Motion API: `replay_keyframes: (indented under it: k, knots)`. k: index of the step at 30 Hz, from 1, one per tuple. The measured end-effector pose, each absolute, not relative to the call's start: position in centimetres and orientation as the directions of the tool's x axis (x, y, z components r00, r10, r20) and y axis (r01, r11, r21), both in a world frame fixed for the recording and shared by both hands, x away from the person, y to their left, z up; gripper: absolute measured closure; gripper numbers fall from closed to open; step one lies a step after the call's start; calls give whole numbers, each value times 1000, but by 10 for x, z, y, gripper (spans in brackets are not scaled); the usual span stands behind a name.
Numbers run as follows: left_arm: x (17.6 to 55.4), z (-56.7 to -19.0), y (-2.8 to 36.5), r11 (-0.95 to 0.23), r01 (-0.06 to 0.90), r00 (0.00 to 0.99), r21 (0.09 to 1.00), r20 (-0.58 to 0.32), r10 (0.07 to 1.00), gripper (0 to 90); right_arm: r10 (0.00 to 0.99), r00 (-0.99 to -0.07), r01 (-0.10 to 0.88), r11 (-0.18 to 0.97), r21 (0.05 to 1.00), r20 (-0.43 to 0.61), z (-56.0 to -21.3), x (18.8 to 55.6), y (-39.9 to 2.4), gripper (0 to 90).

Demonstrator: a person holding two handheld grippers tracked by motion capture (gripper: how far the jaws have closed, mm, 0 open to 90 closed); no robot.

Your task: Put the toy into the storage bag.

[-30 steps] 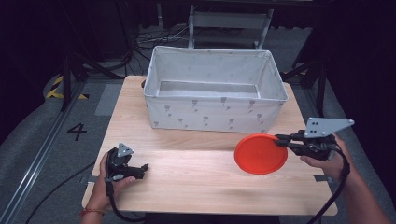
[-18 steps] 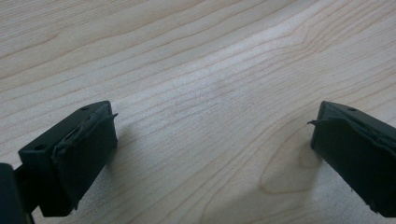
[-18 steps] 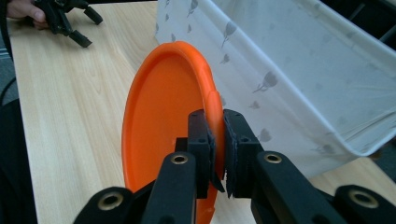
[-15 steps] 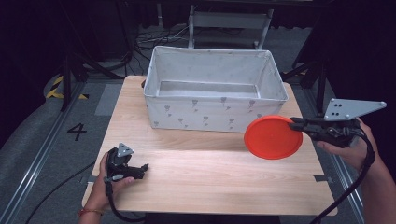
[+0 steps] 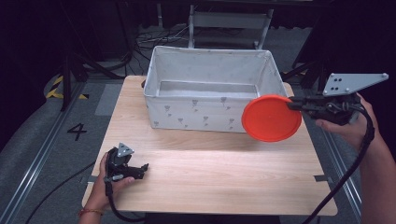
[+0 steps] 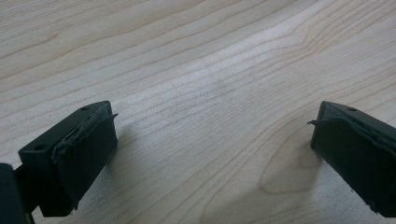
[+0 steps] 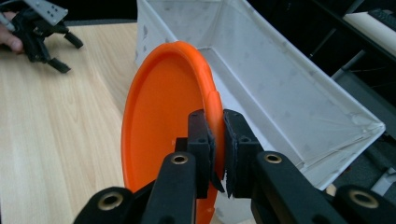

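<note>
At the near left corner of the wooden table (image 5: 224, 177), the left gripper (image 5: 140, 171) rests in the person's left hand (image 5: 105, 184), low against the tabletop, jaws pointing toward the table's middle. The left gripper view shows its two black jaws standing wide apart with bare wood grain between them and nothing held.

Across the far half of the table sits a white fabric bin (image 5: 205, 109), rectangular and open at the top, its walls printed with small grey marks. The part of its inside that can be seen holds nothing.

At the right, an orange plate (image 5: 271, 117) hangs in the air, tilted nearly on edge, in front of the bin's near right corner and above the table's right side. The right gripper (image 7: 217, 140) is clamped on its rim, one jaw on each face, as the right gripper view shows plainly. The person's right hand (image 5: 348, 126) holds that gripper out level beyond the table's right edge, forearm coming up from the lower right, the cable (image 5: 350, 168) trailing down along it.
</note>
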State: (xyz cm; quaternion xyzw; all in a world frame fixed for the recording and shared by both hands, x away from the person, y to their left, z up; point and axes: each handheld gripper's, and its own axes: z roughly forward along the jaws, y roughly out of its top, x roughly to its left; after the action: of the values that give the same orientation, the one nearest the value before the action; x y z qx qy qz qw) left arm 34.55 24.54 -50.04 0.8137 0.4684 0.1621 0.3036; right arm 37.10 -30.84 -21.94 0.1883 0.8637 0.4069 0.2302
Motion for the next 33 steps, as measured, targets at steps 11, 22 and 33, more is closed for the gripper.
replay_keyframes:
  k: [11, 22, 33]
  knots:
    - [345, -501, 245, -375, 664, 507, 647, -21, 861, 7, 551, -791, 139, 584, 800, -265, -196, 398, -307, 826]
    - [345, -501, 245, -373, 664, 506, 648, -22, 862, 7, 595, -768, 159, 536, 829, -238, -184, 438, -306, 826]
    - [345, -501, 245, -373, 664, 506, 648, -22, 862, 7, 634, -730, 191, 548, 814, -256, -186, 477, -306, 825]
